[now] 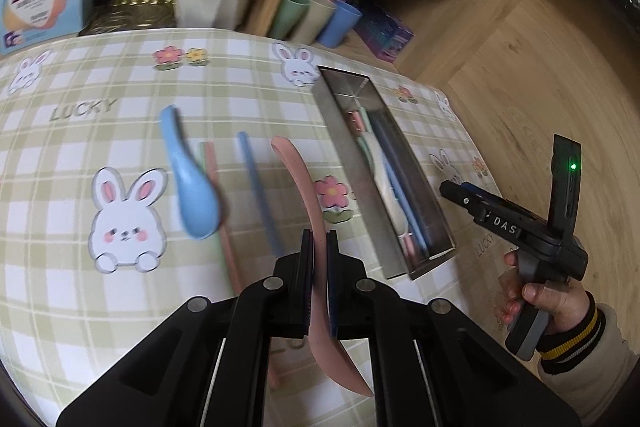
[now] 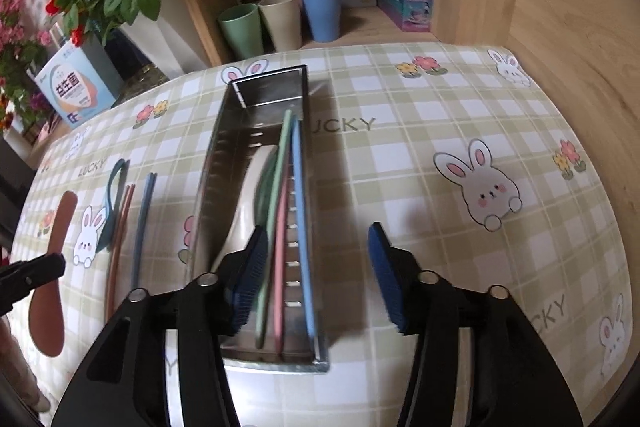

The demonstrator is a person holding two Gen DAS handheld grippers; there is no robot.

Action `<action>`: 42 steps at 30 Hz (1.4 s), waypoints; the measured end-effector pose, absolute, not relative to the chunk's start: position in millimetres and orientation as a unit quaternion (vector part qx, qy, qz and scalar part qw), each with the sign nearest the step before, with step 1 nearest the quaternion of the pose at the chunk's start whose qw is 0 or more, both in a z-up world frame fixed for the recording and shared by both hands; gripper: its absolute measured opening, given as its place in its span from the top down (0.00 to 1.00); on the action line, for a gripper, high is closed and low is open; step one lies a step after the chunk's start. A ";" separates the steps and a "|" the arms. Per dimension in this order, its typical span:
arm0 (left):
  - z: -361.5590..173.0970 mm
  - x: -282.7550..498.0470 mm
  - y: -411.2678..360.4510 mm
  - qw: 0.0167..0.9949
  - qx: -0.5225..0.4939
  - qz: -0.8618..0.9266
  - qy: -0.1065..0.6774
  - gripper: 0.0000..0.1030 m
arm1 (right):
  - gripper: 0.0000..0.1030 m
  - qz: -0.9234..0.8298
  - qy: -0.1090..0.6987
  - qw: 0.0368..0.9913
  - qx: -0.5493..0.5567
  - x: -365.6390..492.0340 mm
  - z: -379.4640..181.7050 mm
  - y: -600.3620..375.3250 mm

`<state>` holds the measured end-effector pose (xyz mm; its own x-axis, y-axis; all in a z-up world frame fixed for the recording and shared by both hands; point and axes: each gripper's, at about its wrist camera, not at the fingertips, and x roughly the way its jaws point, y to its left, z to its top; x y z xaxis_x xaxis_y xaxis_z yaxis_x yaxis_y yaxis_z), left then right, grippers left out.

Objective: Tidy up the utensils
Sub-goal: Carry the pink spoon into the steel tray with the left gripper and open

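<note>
Bunny-print checked cloth covers the worktop beneath both my tools. My left gripper has its jaws clamped on the pink spoon, whose handle runs ahead of them and whose bowl hangs behind. Just left of those jaws lie blue chopsticks, then a blue spoon. My right gripper has its jaws apart with nothing between the pads, hovering over the near end of the steel tray, which holds a white spoon and green, pink and blue utensils. Cups stand beyond.
</note>
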<state>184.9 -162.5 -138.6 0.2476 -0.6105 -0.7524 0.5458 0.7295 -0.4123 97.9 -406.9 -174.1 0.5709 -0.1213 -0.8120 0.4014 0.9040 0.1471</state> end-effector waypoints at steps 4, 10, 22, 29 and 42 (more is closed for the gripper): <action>-139.9 188.8 -188.8 0.780 -0.015 -0.384 0.494 0.94 | 0.32 -0.148 0.435 0.869 0.184 92.0 -176.5 -417.1; -143.4 198.8 -237.8 0.764 0.009 -0.417 0.493 0.94 | 0.18 -0.143 0.430 0.868 0.203 89.0 -177.6 -424.9; -165.4 223.8 -321.7 0.742 0.035 -0.432 0.512 0.94 | 0.17 -0.144 0.419 0.865 0.234 84.7 -182.9 -440.1; -180.7 227.4 -335.8 0.740 0.050 -0.424 0.519 0.94 | 0.17 -0.152 0.419 0.862 0.243 82.8 -187.7 -450.5; -190.9 232.4 -335.8 0.742 0.072 -0.413 0.523 0.92 | 0.17 -0.148 0.423 0.860 0.245 84.6 -190.9 -449.3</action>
